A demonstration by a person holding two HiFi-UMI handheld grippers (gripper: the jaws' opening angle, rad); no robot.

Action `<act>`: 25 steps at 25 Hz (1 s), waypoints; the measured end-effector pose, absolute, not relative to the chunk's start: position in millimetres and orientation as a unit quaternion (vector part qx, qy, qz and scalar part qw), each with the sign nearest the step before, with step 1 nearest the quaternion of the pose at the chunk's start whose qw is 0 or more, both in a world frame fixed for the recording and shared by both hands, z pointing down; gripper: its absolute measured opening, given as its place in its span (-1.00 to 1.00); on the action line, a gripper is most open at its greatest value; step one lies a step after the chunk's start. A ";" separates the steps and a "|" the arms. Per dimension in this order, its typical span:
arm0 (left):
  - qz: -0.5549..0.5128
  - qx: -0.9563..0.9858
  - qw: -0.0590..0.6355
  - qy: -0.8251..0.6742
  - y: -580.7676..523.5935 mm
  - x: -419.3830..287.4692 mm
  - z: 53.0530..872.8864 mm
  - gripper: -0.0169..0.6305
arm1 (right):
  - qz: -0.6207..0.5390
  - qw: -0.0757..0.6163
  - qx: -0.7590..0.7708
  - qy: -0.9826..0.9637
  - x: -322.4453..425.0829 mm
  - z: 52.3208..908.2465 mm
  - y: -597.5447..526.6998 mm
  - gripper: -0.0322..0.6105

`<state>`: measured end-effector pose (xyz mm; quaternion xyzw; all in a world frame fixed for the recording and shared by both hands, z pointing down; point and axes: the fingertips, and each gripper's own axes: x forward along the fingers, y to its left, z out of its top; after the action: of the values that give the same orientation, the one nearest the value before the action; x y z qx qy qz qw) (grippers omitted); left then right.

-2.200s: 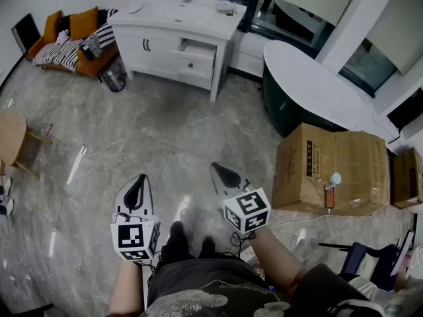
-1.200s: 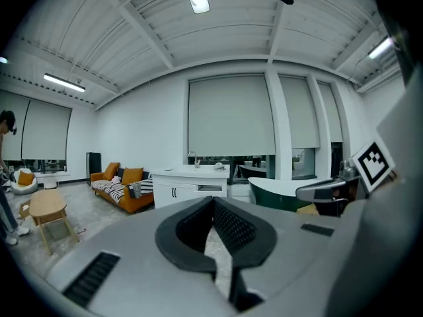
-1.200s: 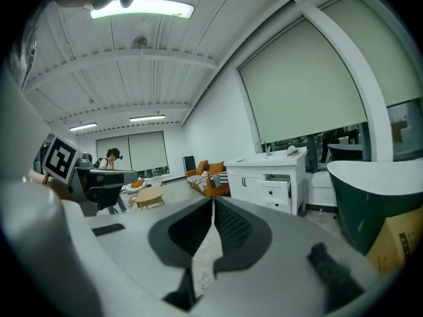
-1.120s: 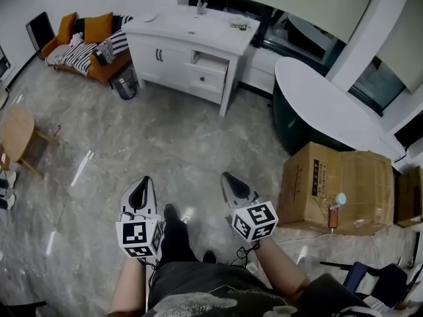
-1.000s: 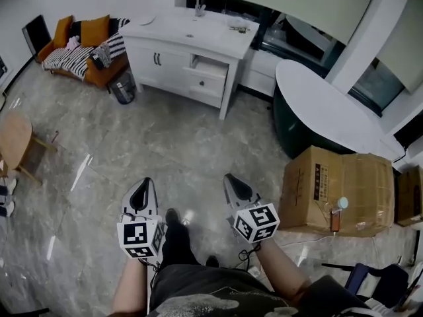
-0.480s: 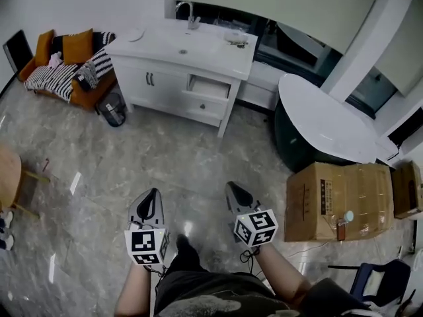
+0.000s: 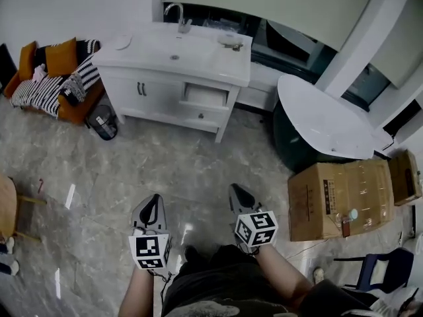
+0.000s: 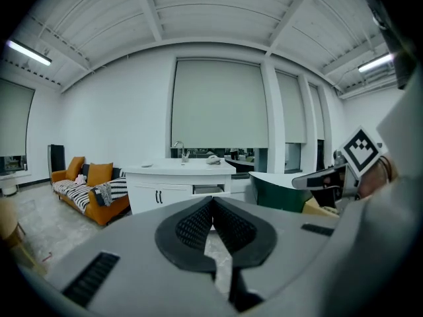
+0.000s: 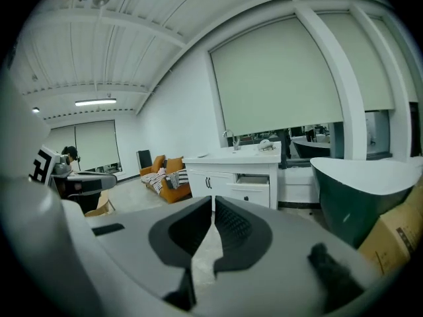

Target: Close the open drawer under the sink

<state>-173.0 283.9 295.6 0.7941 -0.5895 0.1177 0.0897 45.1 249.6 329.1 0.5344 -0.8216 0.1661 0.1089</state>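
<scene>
The white vanity (image 7: pixel 158 84) stands at the far wall with a sink and faucet (image 7: pixel 174 13) on top. Its upper right drawer (image 7: pixel 205 96) is pulled out, open at the top; it also shows in the left gripper view (image 8: pixel 208 189) and the right gripper view (image 9: pixel 254 179). Both grippers hover low over the floor, well short of the vanity. My left gripper (image 7: pixel 154 201) (image 8: pixel 211 201) is shut and holds nothing. My right gripper (image 7: pixel 239 191) (image 9: pixel 213 201) is likewise shut and holds nothing; it points roughly toward the drawer.
A dark green tub with a white top (image 7: pixel 317 121) stands right of the vanity. Cardboard boxes (image 7: pixel 337 197) lie at the right. An orange sofa (image 7: pixel 53 78) and a small bin (image 7: pixel 102 121) are left of the vanity, with a wooden table (image 7: pixel 5 207) at the left edge.
The person has walked forward over the grey floor, and both grippers have come nearer the vanity. Both have stayed shut, and the drawer stands open as before.
</scene>
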 end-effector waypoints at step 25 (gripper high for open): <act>0.189 0.772 0.127 -0.594 27.3 -144.3 379.4 -0.91 | 0.216 0.119 0.544 -0.802 65.6 443.4 -17.3 -0.81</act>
<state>-144.3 27.3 379.4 0.7718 -0.5936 0.1890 0.1272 65.6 -17.3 443.4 0.5437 -0.8020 0.2164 0.1194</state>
